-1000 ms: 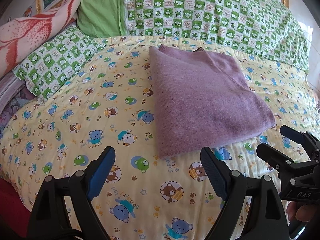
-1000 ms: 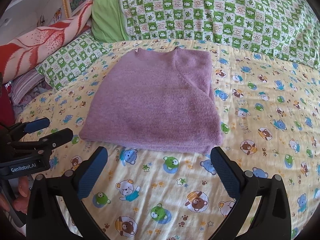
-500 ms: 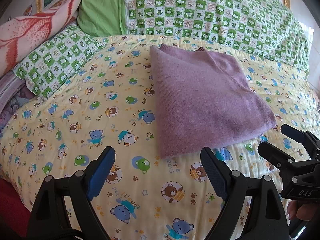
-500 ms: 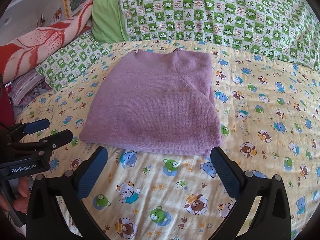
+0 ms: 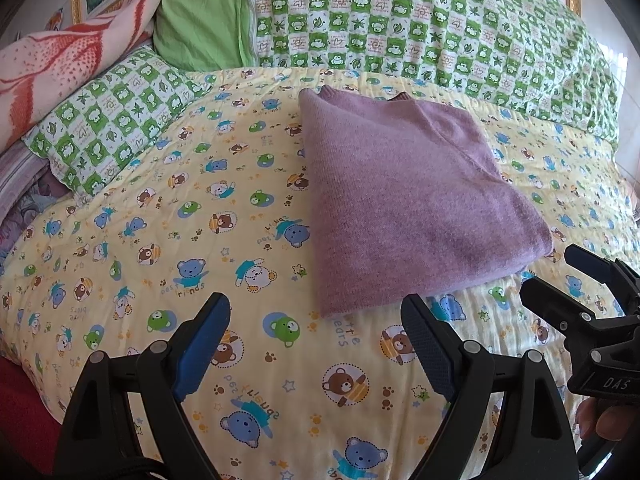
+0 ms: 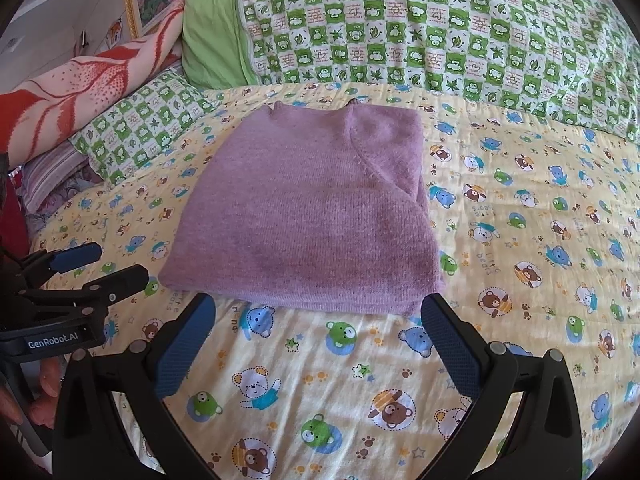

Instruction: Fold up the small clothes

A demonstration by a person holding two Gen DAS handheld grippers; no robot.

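Observation:
A purple knit sweater (image 5: 404,196) lies folded into a flat rectangle on the bed; it also shows in the right wrist view (image 6: 312,208). My left gripper (image 5: 316,312) is open and empty, just short of the sweater's near left corner. My right gripper (image 6: 316,312) is open and empty, in front of the sweater's near edge. Each gripper shows in the other's view: the right one (image 5: 560,276) at the right edge, the left one (image 6: 100,264) at the left edge.
The bed has a yellow quilt (image 5: 160,264) printed with bears. A green checked duvet (image 6: 420,24) lies folded along the far side. A green checked pillow (image 5: 108,124) and a red and white blanket (image 5: 60,60) lie at the left.
Both grippers have drifted back slightly; the sweater sits a little higher in both views. Jaws stay open.

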